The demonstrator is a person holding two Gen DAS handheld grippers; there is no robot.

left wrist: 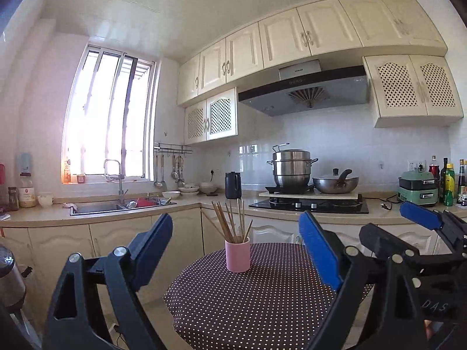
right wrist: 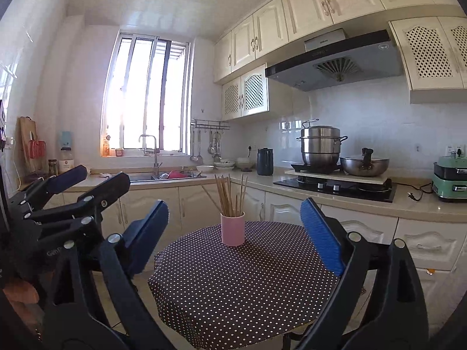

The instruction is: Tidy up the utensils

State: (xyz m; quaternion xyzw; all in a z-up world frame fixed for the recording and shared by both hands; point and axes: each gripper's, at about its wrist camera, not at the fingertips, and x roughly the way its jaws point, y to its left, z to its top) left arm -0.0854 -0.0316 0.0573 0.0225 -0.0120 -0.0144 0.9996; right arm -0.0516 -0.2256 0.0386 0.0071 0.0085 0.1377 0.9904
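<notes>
The pink cup (left wrist: 238,255) of chopsticks (left wrist: 230,221) stands ahead of both grippers (left wrist: 236,242) (right wrist: 235,227) (jaws wide, empty).

Chopstick (left wrist: 230,224) ends hidden inside cup (left wrist: 238,255)

Steamer pot (left wrist: 292,166), wok (left wrist: 335,183) on stove; black kettle (left wrist: 233,185) nearby.

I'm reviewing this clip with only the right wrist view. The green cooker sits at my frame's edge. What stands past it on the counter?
Observer: Several upright bottles stand just right of the green cooker in the left wrist view. One has a yellow cap.
Operator: Is there anything low at the far left, below the counter?
Observer: Yes, a metal container that looks like a flask, at the frame's left edge. Its base is cut off.
</notes>
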